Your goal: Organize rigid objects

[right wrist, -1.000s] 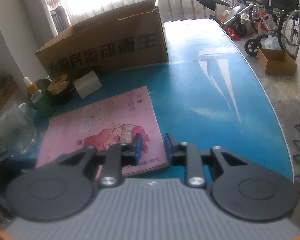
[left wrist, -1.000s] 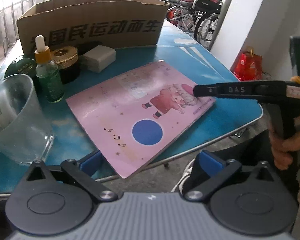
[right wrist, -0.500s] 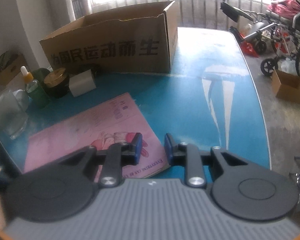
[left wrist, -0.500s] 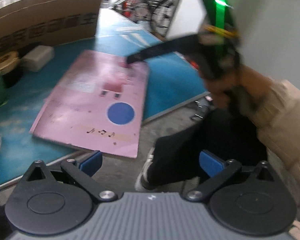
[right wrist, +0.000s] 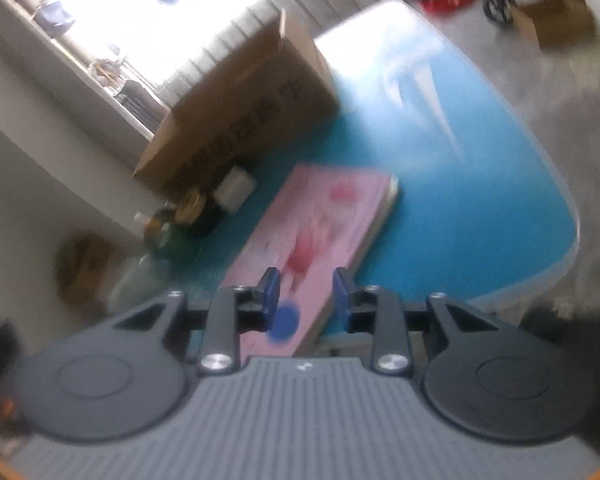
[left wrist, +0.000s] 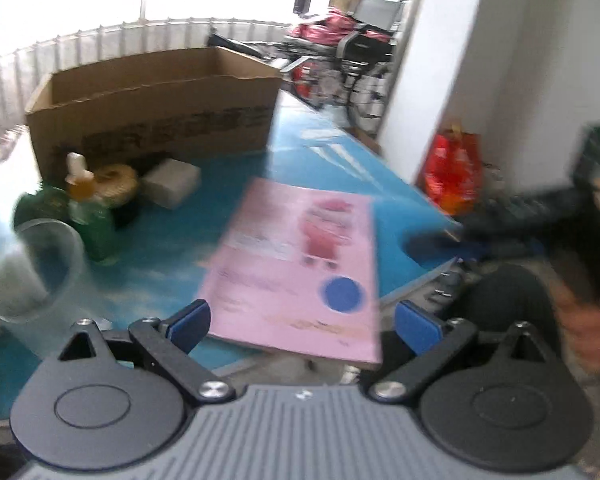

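A: Left wrist view: we sit low at the near edge of the blue table, looking forward across it toward the cardboard box. The pink book lies close under our lens, on the near side of the box.

B: Right wrist view: we look from higher up and rolled sideways, so the blue table tilts in frame. The cardboard box is farther off here, with the pink book between it and us.

A: We share the box, the book and the table around them. Both views are motion-blurred.
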